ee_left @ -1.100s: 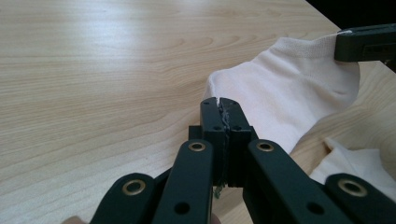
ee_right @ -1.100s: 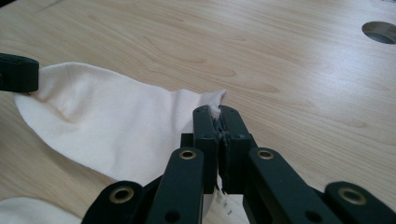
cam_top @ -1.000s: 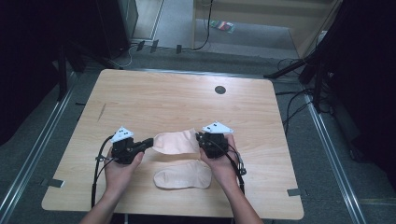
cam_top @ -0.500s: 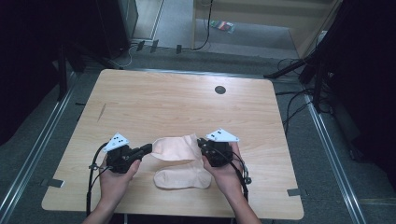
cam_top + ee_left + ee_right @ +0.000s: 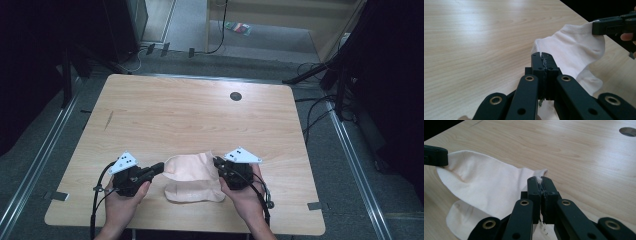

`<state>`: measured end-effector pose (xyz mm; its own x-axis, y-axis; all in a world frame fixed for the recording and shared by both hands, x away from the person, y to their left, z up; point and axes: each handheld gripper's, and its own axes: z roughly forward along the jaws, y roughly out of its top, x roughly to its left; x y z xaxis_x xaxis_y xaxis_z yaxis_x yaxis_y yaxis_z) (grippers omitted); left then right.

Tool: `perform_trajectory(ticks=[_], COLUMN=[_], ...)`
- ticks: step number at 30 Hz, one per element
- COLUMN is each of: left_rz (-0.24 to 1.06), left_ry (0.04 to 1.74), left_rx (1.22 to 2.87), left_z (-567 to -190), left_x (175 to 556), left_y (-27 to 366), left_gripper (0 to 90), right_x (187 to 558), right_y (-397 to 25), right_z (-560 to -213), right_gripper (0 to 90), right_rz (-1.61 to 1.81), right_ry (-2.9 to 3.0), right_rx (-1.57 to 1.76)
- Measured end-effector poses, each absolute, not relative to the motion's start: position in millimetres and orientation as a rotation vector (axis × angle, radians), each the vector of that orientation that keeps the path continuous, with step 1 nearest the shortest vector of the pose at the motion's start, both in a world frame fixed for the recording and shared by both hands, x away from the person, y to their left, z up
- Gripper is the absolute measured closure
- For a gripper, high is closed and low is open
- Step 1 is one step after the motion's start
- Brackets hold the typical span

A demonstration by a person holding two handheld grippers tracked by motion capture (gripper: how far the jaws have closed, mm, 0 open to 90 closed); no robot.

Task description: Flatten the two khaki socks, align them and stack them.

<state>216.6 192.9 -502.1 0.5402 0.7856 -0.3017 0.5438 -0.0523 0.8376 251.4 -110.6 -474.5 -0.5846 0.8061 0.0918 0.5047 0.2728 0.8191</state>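
Soft matt knit cloth sock; smooth, faintly glossy pale wood worktop; matt black plastic jaws, brass-coloured rivets.

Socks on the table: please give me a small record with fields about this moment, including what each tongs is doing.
surface: wooden table
upper sock: pale sock, stretched between both tongs, lifted at its ends
lower sock: second pale sock, lying flat on the table, partly under the upper one
left tongs: shut on one end of the upper sock
right tongs: shut on the other end
other detail: dark round hole far on the table
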Motion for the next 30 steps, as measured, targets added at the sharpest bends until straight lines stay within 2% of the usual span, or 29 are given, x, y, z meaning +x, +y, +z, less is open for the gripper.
perform_trajectory(ticks=[20,30], left_rz=[0.217,0.225], left_ry=[1.139,1.148], left_rx=[1.786,1.833], left_z=[-523.7,-533.6], left_x=[190.3,191.9], left_y=[188.5,183.0], left_gripper=[90.0,90.0], right_x=[225.4,222.8], right_y=[-122.8,-125.7], right_z=[-494.9,-501.5], right_gripper=[87.9,87.9], right_rz=[1.196,1.176], right_ry=[2.243,2.245], right_rx=[1.22,1.227])
